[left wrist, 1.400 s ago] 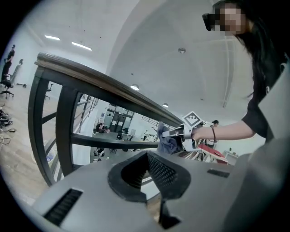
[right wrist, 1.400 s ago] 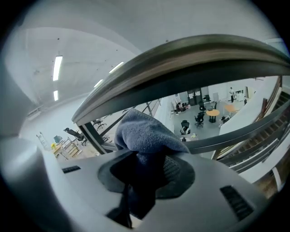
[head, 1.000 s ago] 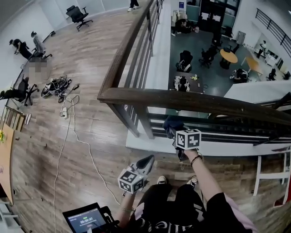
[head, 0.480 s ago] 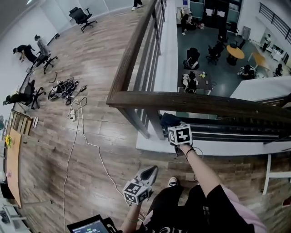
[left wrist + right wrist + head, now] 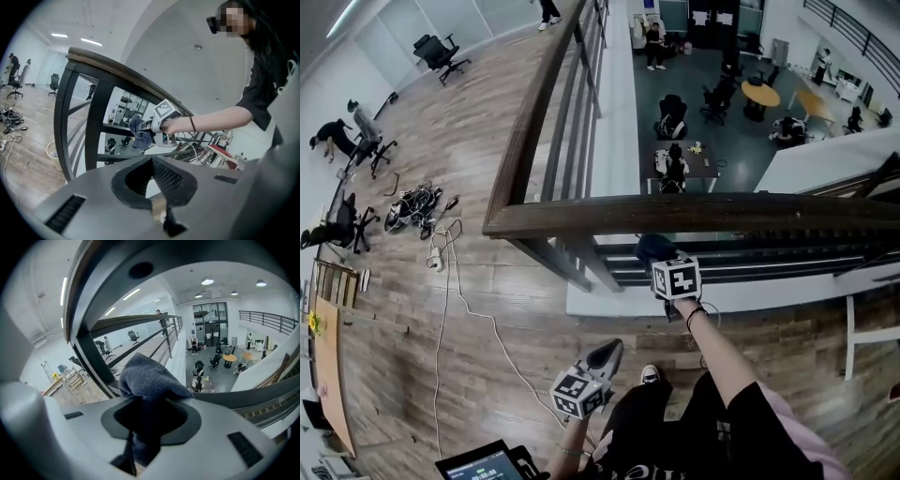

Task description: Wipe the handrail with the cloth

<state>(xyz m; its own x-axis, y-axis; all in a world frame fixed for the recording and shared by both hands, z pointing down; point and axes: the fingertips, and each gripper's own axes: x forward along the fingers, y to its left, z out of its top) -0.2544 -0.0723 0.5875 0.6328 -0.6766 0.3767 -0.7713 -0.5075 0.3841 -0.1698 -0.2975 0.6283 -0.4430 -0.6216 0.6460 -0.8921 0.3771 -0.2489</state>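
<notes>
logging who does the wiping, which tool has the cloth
The right tool: its jaws are shut on the blue-grey cloth by the handrail. The left tool is shut, empty.

The light is even, soft indoor light from round ceiling lamps (image 5: 207, 281) and long strip lamps (image 5: 59, 35), and the shadows are weak. The wooden floor (image 5: 469, 131) carries a pale sheen far from the camera. All three views bend strongly like a fisheye, so the handrail (image 5: 694, 214) bows, and both gripper views have black corners. The cloth (image 5: 150, 376) is in focus, and its lower part sinks in dark shadow between the jaws.
</notes>
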